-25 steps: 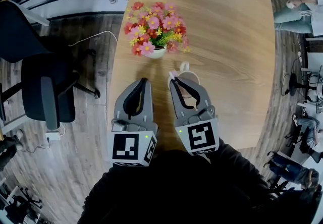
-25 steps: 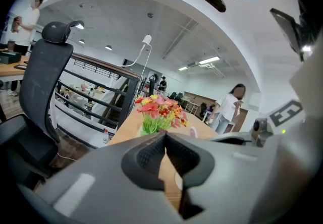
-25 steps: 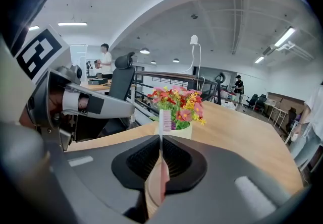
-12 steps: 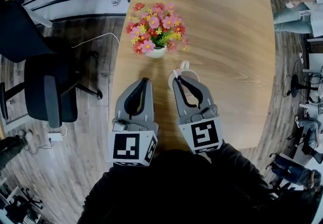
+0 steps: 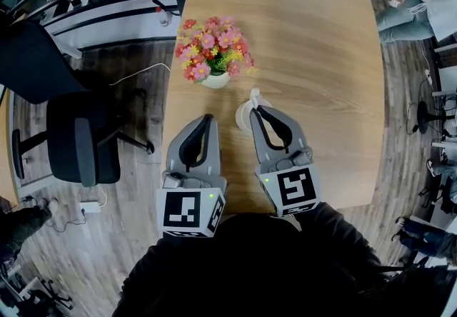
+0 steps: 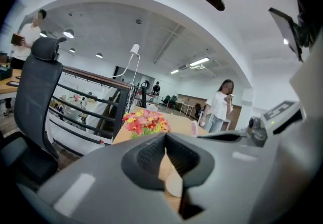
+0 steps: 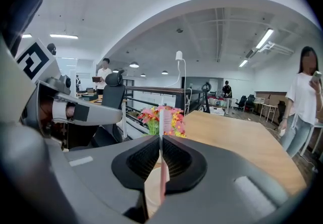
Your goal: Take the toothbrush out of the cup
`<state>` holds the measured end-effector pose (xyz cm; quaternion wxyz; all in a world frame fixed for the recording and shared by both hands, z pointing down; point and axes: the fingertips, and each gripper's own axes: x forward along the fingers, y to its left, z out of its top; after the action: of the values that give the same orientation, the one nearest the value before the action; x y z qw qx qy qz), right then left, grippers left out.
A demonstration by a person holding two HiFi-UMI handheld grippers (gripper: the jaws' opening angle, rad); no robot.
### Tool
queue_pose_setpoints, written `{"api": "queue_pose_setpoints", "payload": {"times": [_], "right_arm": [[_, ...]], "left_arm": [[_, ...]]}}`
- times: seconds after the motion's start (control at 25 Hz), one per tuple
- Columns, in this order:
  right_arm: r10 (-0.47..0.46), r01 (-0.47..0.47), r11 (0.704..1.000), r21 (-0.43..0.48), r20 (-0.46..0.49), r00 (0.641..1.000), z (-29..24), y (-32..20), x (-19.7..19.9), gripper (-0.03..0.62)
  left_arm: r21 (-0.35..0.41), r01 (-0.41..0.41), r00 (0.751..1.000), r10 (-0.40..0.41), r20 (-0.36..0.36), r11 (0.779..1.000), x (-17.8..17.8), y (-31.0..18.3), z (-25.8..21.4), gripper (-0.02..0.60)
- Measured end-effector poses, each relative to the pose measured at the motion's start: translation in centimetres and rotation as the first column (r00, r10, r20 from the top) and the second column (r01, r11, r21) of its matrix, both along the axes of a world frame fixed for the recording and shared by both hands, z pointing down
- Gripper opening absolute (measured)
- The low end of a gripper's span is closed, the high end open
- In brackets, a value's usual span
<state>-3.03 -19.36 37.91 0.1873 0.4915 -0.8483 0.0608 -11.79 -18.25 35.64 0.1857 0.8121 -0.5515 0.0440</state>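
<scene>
My right gripper (image 5: 257, 108) is shut on a thin pink toothbrush (image 7: 164, 119), which stands upright between the pads with its head above the jaws. In the head view the toothbrush head (image 5: 254, 101) shows just past the fingertips. The white cup (image 5: 244, 119) stands on the table right below the jaws and appears cream behind them as the cup (image 7: 151, 187). The brush's lower end hangs at the cup's mouth. I cannot tell whether it is still inside. My left gripper (image 5: 208, 118) hovers beside the cup's left side, shut and empty, its jaws (image 6: 165, 137) closed together.
A white pot of pink, red and yellow flowers (image 5: 212, 51) stands just beyond the cup. The wooden table (image 5: 314, 44) stretches away behind it. A black office chair (image 5: 78, 144) is on the floor at left. A seated person (image 5: 410, 1) is at the far right.
Both grippers have risen, and the right one has drawn the toothbrush upward with it. The cup has stayed on the table.
</scene>
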Motion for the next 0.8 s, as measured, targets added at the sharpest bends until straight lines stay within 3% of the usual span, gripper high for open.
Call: {"api": "queue_pose_setpoints", "payload": {"times": [0.48, 0.8], "right_arm": [[0.116, -0.130, 0.984, 0.120, 0.115, 0.987, -7.4, 3.0, 3.9, 0.021], [0.205, -0.236, 0.952, 0.196, 0.166, 0.964, -11.4, 6.2, 7.4, 0.021]], "left_arm": [[0.090, -0.100, 0.995, 0.097, 0.036, 0.991, 2.6, 2.8, -4.9, 0.008], [0.166, -0.197, 0.980, 0.190, 0.059, 0.966, 5.5, 4.5, -8.0, 0.008]]}}
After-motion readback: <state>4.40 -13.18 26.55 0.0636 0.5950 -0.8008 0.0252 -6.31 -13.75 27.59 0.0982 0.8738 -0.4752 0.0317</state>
